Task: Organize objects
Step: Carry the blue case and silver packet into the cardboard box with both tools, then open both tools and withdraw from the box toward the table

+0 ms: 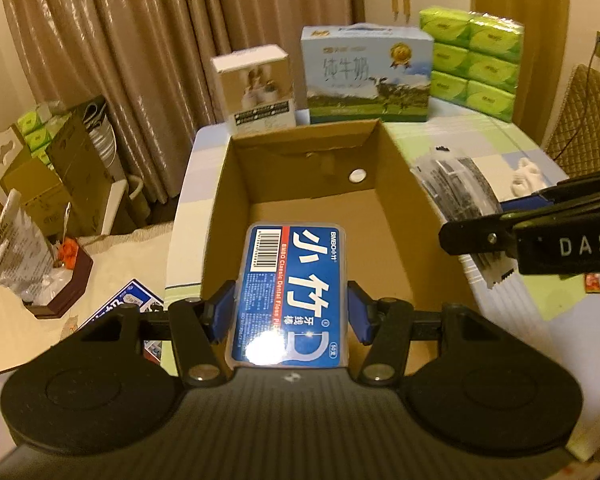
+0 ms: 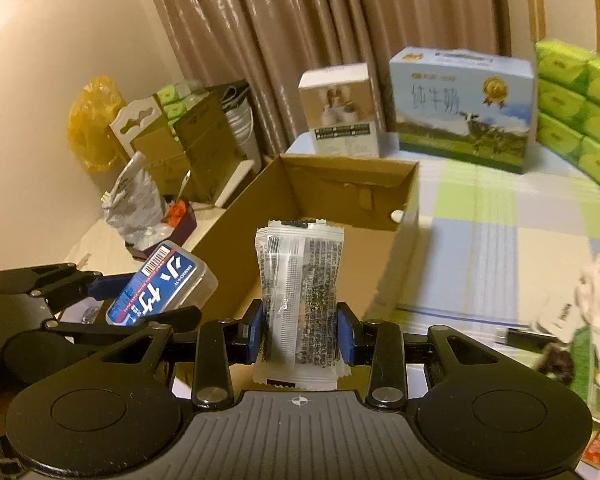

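My left claw (image 1: 287, 312) is partly open and its blue pads press on both long sides of a floss box (image 1: 290, 294), a clear case with a blue label and a barcode. I hold it in the air above the near end of an open carton (image 1: 404, 184), and the barcode end points to 12 o'clock.

My right claw (image 2: 300, 334) is nearly closed and it pinches a sachet (image 2: 300, 292), a clear packet with small black print, standing upright between the pads. It hangs just in front of the near wall of the carton (image 2: 228, 240). In the right view the left claw (image 2: 112, 300) with the floss box (image 2: 162, 284) is at 9 o'clock from the sachet; in the left view the right claw (image 1: 540, 228) comes in at 3 o'clock.

The carton stands on a desk (image 2: 480, 220) with a checked cloth. Behind it, at 12 o'clock, stand a small white box (image 1: 254, 88) and a milk case (image 1: 366, 76), and at 1 o'clock a stack of green tissue packs (image 1: 472, 64). Brown curtains (image 1: 140, 60) hang at the back.
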`<state>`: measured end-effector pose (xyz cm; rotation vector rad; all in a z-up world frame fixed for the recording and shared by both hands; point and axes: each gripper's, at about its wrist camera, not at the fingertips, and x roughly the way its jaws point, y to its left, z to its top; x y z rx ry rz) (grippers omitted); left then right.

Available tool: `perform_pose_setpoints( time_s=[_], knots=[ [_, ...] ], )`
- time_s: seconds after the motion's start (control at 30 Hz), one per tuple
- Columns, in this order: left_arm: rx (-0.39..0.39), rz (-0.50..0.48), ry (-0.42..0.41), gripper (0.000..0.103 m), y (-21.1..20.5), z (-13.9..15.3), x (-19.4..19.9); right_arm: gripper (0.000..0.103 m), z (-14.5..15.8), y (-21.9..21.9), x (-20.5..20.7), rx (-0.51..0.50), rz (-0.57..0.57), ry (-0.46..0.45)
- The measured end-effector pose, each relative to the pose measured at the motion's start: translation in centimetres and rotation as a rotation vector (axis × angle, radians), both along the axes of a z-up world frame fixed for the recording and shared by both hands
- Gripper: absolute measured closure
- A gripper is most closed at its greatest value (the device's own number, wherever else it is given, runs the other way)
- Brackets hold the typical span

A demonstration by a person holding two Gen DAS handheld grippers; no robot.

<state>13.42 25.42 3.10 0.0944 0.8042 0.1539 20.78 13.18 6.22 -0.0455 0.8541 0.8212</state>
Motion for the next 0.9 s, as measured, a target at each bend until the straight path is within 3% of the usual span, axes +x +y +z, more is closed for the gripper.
perform_pose_setpoints(
  time_s=[0.27,0.37,0.6,0.67,0.7,0.73,0.9],
  knots=[
    [-0.014,-0.005,0.008,0.049,1.6,-2.2,2.4,0.069,-2.0,1.1,3.0,-0.002,-0.024,0.041],
    [-0.009,0.013,-0.005,0.033,2.2,-2.7,2.8,0.069,-2.4,1.4,3.4,0.001,-0.024,0.049],
    [-0.014,0.056,-0.042,0.033,3.2,-2.2,1.6,0.068,-3.1,2.1,3.4,0.009,-0.018,0.034],
    [-0.018,0.066,-0.054,0.033,3.4,-1.8,1.2,0.051,-3.0,2.2,3.4,0.044,-0.001,0.032],
    [-0.019,0.071,-0.057,0.033,3.5,-1.6,1.0,0.027,-2.9,2.1,3.4,0.055,-0.007,0.029],
    [-0.019,0.073,-0.059,0.033,3.5,-1.5,0.8,0.02,-2.6,1.8,3.2,0.071,-0.021,0.015],
    [-0.051,0.087,-0.071,0.029,3.0,-0.8,-0.5,0.02,-0.7,0.0,2.3,0.087,-0.042,-0.013]
  ],
)
